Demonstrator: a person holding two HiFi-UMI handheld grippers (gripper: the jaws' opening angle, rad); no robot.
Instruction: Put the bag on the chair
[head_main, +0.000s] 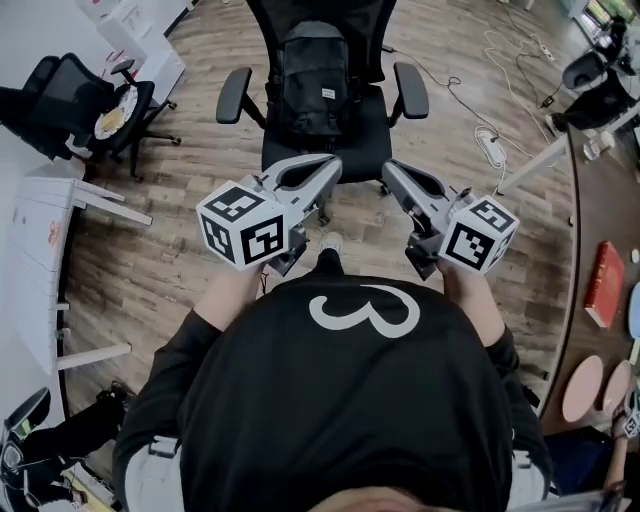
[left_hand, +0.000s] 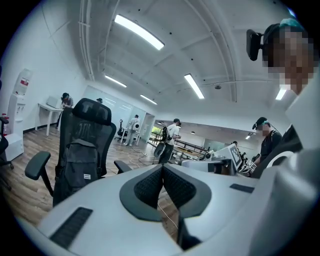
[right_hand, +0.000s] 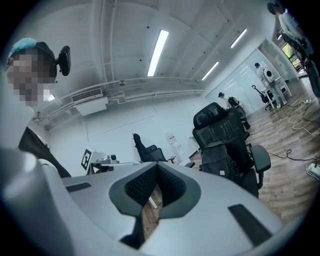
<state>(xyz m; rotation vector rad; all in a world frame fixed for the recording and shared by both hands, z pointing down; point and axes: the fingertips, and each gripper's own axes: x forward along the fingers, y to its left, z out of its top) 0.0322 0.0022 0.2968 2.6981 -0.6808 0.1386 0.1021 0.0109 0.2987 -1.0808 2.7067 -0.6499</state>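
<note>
Black backpack (head_main: 313, 80) sits upright on the seat of a black office chair (head_main: 372, 150), its back against the backrest, between the two armrests; a small pale label shows on its front pocket. The chair stands on a wood-plank floor (head_main: 180, 230). Left gripper (head_main: 330, 165) and right gripper (head_main: 390, 172) are held side by side in front of the person's chest, both pointing toward the chair and both well short of the bag, touching nothing. Left gripper view: the two dark ribbed pads meet at the tips with nothing between them, only floor visible through the gap lower down. Right gripper view: same picture, pads pressed tip to tip, empty. Each gripper carries its marker cube toward the person's side. The person wears a black shirt (head_main: 300, 400) with a white figure on it. A white cable (head_main: 490, 145) trails over the floor to the right of the chair. A second dark office chair (head_main: 60, 95) stands at far left beside a white desk edge. At far right, on a dark curved tabletop, lie a red book (head_main: 603, 285) and pink plates (head_main: 583, 388). Several people (left_hand: 172, 135) stand in the distance in the left gripper view, too small to detail.
</note>
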